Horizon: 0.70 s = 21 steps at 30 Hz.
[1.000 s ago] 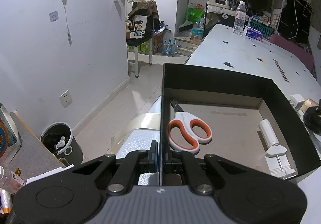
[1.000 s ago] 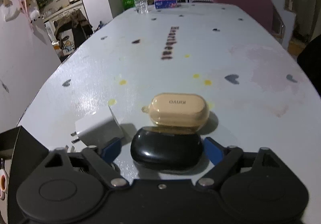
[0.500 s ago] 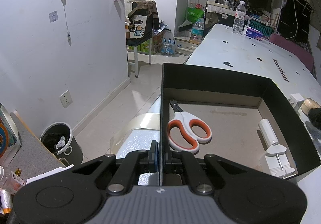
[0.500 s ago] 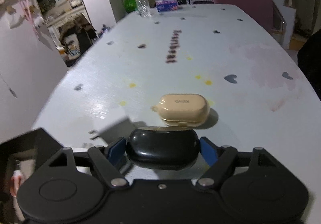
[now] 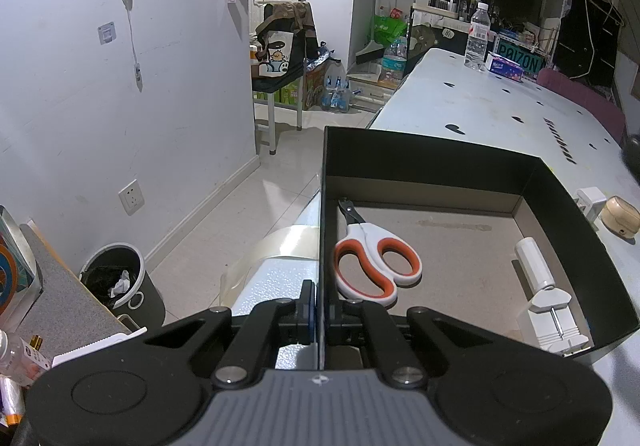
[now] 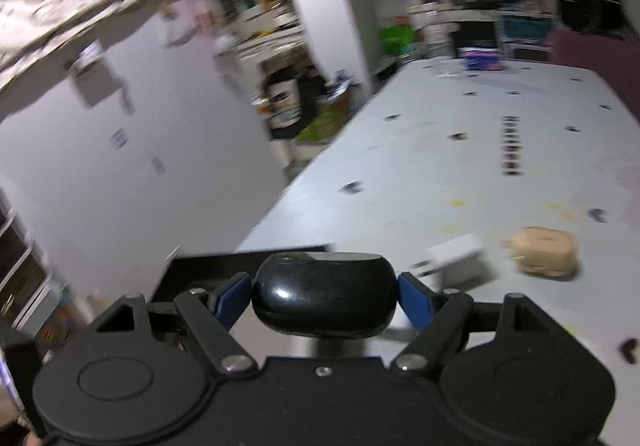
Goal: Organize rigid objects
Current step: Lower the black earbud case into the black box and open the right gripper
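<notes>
My right gripper (image 6: 325, 296) is shut on a glossy black oval case (image 6: 325, 300) and carries it in the air, above the table and near the black box (image 6: 208, 270). A beige case (image 6: 546, 253) and a white charger plug (image 6: 458, 260) lie on the table to its right. My left gripper (image 5: 319, 312) is shut on the near left wall of the black box (image 5: 424, 162). In the box lie orange-and-white scissors (image 5: 376, 266) and a white tool with a roller (image 5: 546, 298). Past the box's right wall I see the charger plug (image 5: 591, 201) and the beige case (image 5: 620, 216).
The long white table (image 5: 500, 106) carries a water bottle (image 5: 477, 36) and a tissue pack (image 5: 505, 67) at its far end. Left of the table are the tiled floor, a waste bin (image 5: 118, 278), a wall and a chair (image 5: 286, 46). The right wrist view is blurred.
My right gripper closed on the black case, lifted it off the table and swung left toward the box. The beige case and plug stayed behind. The left gripper kept still.
</notes>
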Motion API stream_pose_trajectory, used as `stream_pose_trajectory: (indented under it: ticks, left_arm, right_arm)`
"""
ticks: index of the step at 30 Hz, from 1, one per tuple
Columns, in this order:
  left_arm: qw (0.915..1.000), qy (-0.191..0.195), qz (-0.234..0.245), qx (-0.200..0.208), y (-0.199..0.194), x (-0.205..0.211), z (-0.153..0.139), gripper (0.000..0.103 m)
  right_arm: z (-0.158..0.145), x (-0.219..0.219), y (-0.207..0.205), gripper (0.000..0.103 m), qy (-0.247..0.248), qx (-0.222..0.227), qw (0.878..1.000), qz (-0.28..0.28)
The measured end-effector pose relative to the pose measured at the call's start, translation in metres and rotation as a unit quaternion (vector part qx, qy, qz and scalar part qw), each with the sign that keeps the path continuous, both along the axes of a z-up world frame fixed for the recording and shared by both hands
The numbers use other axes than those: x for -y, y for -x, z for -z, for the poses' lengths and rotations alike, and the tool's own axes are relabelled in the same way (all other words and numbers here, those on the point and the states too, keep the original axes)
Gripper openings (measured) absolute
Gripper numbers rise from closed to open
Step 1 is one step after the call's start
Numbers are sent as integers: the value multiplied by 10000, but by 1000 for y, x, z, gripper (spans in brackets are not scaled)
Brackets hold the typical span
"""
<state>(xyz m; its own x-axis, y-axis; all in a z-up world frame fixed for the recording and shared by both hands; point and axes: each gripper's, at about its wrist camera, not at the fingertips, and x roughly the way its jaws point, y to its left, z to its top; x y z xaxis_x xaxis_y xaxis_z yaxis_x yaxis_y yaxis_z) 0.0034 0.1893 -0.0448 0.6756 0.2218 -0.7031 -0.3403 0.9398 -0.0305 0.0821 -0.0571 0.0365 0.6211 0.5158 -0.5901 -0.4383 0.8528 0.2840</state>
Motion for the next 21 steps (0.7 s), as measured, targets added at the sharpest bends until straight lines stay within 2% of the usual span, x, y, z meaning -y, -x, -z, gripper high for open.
stream_pose_trajectory:
  ticks: [6,9,14,21]
  left_arm:
    - [10000,3,2,4,0,0,0,4]
    - [10000,59,-4,25,1,-1,0,4]
    - [9999,90,5,50,2,-2,-1,4]
    - [9998,174,10,100,3,-5,-1,5]
  right_arm:
    - [12,-60,-2,80,379,-293,9977,-477]
    - [23,-82,-6,80,502,-580,9947,-691]
    - [40,-113,-3,80,1016,-663,9895,-780]
    - [55,-130,-10,80,1419,-750,9848,-658]
